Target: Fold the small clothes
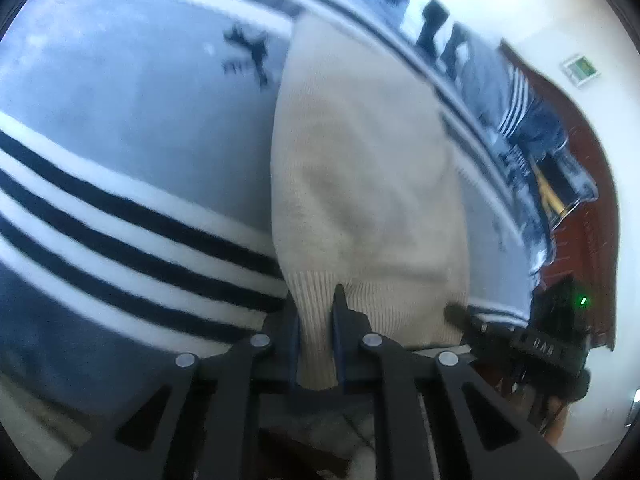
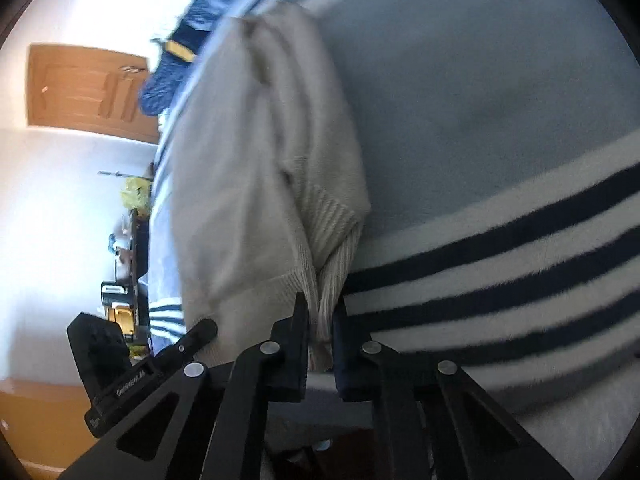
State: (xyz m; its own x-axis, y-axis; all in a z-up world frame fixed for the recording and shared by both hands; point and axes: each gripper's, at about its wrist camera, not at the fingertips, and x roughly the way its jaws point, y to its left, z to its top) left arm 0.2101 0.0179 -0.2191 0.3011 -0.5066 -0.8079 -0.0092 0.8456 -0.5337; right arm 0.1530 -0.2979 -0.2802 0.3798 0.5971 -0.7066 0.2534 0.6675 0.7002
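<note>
Large dark letters, too blurred to read, run across the grey blanket (image 1: pixel 120 92) ahead of the left claw (image 1: pixel 316 312), which pinches the ribbed hem of a cream knit garment (image 1: pixel 360 168) lying on it. Only the left view shows a dark splash-like motif (image 1: pixel 250 54) ahead and to the left; only the right view shows a wooden door (image 2: pixel 88 88). The right claw (image 2: pixel 322 312) is clamped on bunched ribbing of the same garment, plain and softly fuzzy.
</note>
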